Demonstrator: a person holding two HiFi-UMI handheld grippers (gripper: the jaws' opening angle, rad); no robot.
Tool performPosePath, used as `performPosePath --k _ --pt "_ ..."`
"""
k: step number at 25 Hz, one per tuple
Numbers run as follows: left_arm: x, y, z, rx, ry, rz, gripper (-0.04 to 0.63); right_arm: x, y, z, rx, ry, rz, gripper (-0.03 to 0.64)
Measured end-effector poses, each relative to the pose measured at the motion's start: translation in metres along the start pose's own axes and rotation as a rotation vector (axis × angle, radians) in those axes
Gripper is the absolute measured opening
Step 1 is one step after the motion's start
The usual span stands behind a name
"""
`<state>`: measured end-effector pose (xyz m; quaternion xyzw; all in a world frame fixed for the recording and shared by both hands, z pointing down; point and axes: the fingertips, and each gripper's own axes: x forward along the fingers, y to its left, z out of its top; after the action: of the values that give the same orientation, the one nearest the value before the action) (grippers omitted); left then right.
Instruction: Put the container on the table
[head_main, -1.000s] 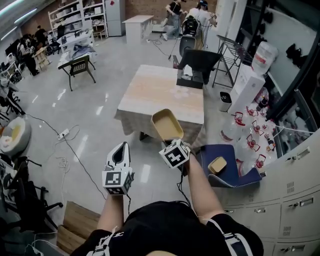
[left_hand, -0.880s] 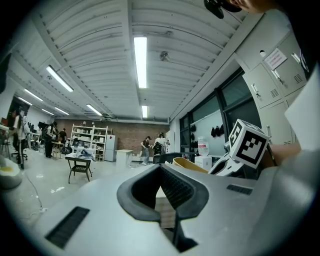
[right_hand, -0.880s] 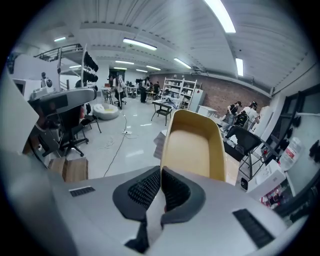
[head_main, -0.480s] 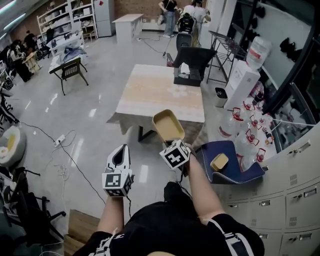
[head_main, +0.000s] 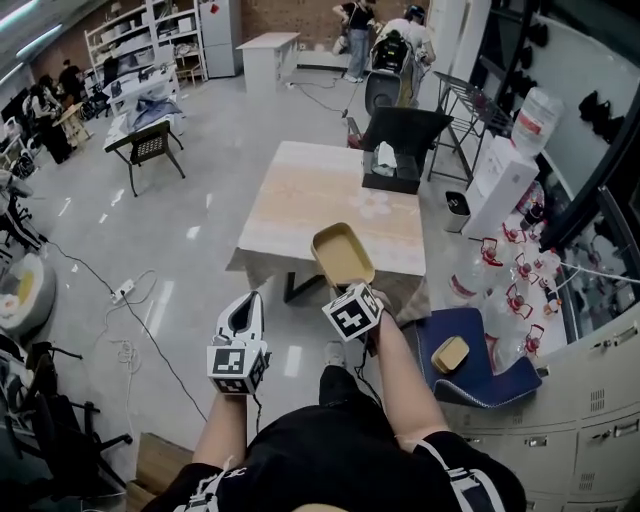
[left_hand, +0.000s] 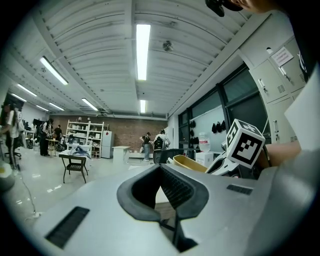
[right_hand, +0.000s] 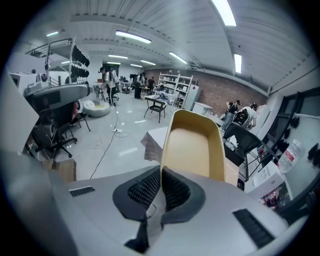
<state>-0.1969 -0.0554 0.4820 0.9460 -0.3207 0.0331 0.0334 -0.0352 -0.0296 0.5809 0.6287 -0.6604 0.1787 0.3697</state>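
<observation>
A tan, shallow rectangular container (head_main: 343, 255) hangs in the air just short of the near edge of the light wooden table (head_main: 320, 190). My right gripper (head_main: 352, 287) is shut on the container's near wall. In the right gripper view the container (right_hand: 192, 145) stands up from the jaws of the right gripper (right_hand: 161, 186), with the table (right_hand: 155, 137) behind it. My left gripper (head_main: 246, 302) hovers over the floor to the left, shut on nothing. The left gripper (left_hand: 161, 175) sees the container's rim (left_hand: 192, 163) beside it.
A black chair (head_main: 405, 128) and a dark box (head_main: 388, 170) stand at the table's far end. A blue seat (head_main: 475, 365) with a second tan container (head_main: 450, 353) is at the right, beside water jugs (head_main: 515, 290) and grey cabinets (head_main: 600, 420). Cables (head_main: 130, 300) cross the floor on the left.
The view has moved forward: the table is nearer and the blue seat has dropped back to the right. The right gripper keeps hold of the container; both grippers keep their places in view.
</observation>
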Motion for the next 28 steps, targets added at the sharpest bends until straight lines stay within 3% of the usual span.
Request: performPosePath --k 6,16,21,28 --pt "0.126 0.034 0.005 0.021 0.014 0.028 0.011 0.078 -0.099 0.045 0.011 0.014 0.008 0.025" --pt "0.354 0.064 0.051 0.052 0.005 0.026 0.012 0.193 -0.284 0.133 0.007 0.02 -0.01 0.025" --pt "0.414 0.077 0.06 0.04 0.007 0.038 0.012 0.232 -0.326 0.152 0.001 0.047 -0.003 0.026" --pt "0.457 0.102 0.054 0.046 0.028 0.019 0.012 0.278 -0.348 0.163 0.015 0.09 -0.024 0.027"
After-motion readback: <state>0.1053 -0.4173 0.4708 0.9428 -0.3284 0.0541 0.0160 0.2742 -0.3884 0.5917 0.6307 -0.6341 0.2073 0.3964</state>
